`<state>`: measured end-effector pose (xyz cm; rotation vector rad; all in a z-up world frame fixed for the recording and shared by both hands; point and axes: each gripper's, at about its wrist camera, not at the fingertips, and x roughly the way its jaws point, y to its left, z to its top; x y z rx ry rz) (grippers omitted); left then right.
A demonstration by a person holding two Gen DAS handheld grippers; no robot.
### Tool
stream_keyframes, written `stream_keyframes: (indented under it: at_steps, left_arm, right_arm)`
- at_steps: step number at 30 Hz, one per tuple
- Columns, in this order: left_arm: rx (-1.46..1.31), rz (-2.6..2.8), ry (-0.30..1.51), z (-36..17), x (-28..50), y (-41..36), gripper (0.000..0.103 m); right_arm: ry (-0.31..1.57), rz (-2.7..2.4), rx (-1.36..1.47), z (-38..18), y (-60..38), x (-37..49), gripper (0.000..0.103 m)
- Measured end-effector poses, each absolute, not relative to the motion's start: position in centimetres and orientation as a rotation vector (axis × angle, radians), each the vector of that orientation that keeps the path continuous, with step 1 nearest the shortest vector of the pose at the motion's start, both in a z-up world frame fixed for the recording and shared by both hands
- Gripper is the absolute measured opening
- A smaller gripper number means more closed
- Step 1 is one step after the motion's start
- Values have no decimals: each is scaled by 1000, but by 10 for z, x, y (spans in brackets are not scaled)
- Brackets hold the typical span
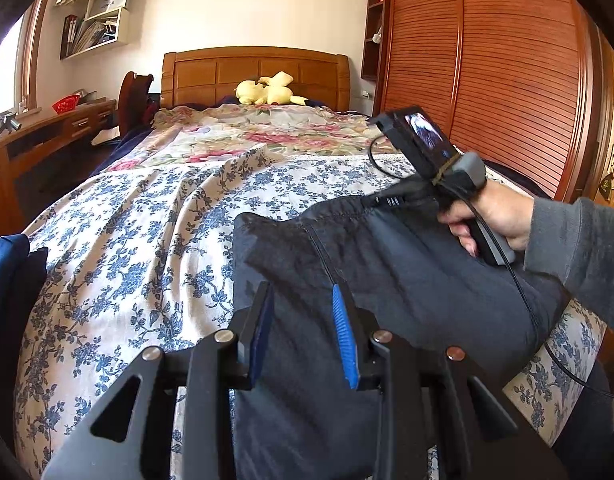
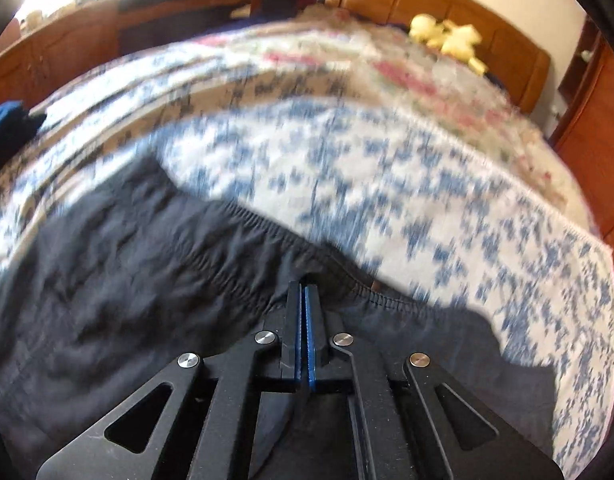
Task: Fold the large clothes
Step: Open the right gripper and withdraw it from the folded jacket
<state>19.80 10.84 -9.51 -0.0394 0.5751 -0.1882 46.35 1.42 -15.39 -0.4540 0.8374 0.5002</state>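
A dark grey garment with an elastic waistband lies on the blue-flowered sheet at the near end of the bed. My left gripper hovers low over its near part. Its blue-padded fingers stand apart, with flat cloth showing between them and nothing pinched. A hand in a grey sleeve holds my right gripper at the garment's far edge. In the blurred right wrist view the right gripper has its pads pressed together on the waistband, where the cloth bunches up into the tips.
A pink-flowered quilt and a yellow plush toy lie toward the wooden headboard. A slatted wardrobe stands right of the bed, a desk to the left. Blue cloth sits at the sheet's left edge.
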Motion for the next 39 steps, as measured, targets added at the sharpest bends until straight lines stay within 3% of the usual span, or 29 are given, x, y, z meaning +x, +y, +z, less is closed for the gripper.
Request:
stream_keyframes:
  at_steps: [7,9,11,14,25,39]
  left_arm:
    - [-32,-186,571,-95,198,106,29]
    - [-31,-190,566,-94,198,103,29]
    - [-28,-198,560,-92,197,98,29]
    - [-19,-217,555,-91,196,89,29]
    - [20,-289,542,-86,188,38,29]
    - [88,-379,595,-98,162,-33,29]
  right_arm:
    - [798,434,-417,-130,9,473,1]
    - [799,443,-403,-122,0,462,13]
    - [791,462,-398,-115,-12,445,43]
    - [783,475,-398,-107,-42,412,55]
    - [854,339,-379,-115,-191,300,57]
    - [888,192,-214,-129,-288,258,58]
